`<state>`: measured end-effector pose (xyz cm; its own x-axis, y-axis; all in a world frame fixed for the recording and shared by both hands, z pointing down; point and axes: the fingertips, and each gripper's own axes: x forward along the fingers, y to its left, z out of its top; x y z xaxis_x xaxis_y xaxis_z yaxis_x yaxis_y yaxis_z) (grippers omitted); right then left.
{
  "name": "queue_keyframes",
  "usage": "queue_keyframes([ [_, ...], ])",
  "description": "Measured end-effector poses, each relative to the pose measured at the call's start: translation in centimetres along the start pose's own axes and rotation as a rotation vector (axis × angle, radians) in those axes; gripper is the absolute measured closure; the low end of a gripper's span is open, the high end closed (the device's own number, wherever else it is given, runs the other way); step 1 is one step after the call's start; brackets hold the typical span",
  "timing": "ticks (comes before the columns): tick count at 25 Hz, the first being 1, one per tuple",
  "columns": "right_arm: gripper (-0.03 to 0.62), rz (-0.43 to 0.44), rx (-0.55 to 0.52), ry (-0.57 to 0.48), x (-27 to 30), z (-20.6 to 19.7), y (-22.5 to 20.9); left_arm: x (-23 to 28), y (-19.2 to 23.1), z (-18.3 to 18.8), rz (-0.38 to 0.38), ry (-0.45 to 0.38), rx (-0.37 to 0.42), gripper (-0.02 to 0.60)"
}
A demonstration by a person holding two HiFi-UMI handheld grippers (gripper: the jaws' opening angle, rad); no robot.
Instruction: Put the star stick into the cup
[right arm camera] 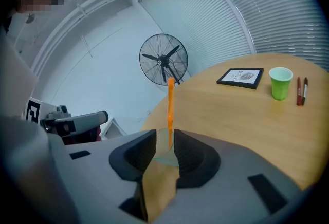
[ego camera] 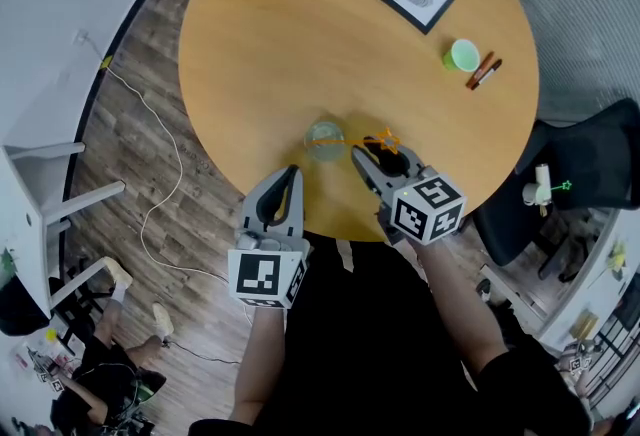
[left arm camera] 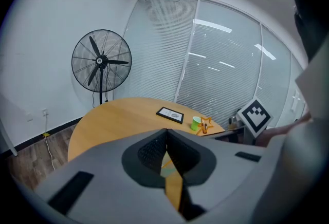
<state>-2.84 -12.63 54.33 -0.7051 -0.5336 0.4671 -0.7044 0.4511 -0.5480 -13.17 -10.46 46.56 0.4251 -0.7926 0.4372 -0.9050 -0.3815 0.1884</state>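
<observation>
Orange plastic runs upright between the jaws of your right gripper [right arm camera: 164, 134], which stand narrowly apart with slack round the star stick [right arm camera: 169, 102]; neither pad seems to press on it. Its lower end appears to sit in the clear cup [ego camera: 325, 139], star uppermost and leaning toward you. Your left gripper [left arm camera: 165, 132] is closed on nothing, just short of the cup. Judge the stick as light, thin and fairly stiff: if you retake it, pinch the shaft below the star, gently, since the cup looks light enough to tip. Farther across the table [ego camera: 290, 24] stands a green cup [ego camera: 462, 54].
</observation>
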Motion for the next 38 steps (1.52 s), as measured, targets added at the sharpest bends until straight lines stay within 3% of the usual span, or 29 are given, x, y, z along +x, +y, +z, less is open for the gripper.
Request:
queue_keyframes([
  [24,0.491,0.104,-0.114,-0.068,-6.9,1.2,3.2,-4.4,-5.4,2.2,0.092,-0.117,0.06,0.583],
  [38,0.511,0.147,-0.244,-0.176,-10.7,5.9,6.1,-6.5,-7.0,5.3,0.132,-0.205,0.084,0.583],
])
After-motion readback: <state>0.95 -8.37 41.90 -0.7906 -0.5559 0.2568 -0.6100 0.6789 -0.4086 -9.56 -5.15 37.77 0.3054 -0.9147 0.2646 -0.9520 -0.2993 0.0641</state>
